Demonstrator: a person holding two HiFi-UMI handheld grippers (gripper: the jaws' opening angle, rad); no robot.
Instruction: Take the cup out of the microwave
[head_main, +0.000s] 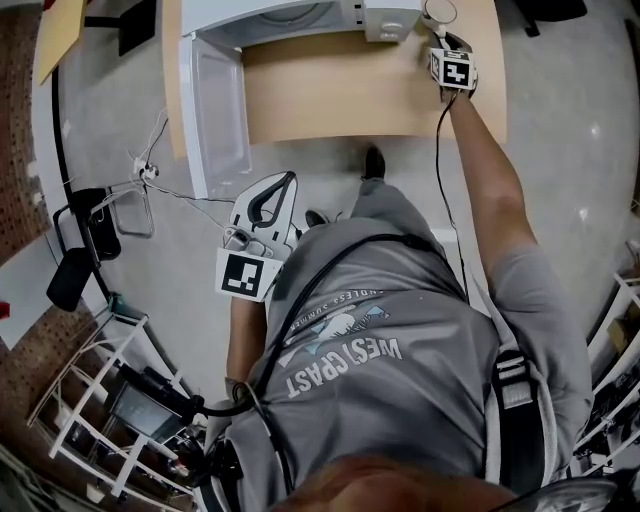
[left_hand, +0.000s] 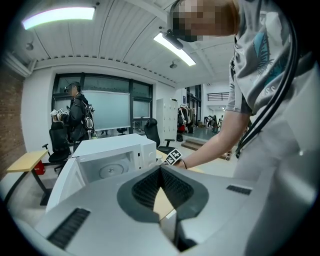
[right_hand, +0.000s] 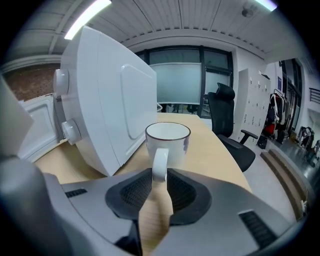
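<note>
Right gripper (right_hand: 159, 172) jaws are being pinched on the cup (right_hand: 167, 136) handle to steady it on the table (right_hand: 215, 155). Left gripper (left_hand: 160, 170) is being held aside, jaws together, empty.

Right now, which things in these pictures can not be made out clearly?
- Cup bottom and contents: right gripper view, hidden by its rim and the right claw.
- Microwave cavity: head view, cut off by the top edge.
- Distant person: left gripper view, too small.
</note>
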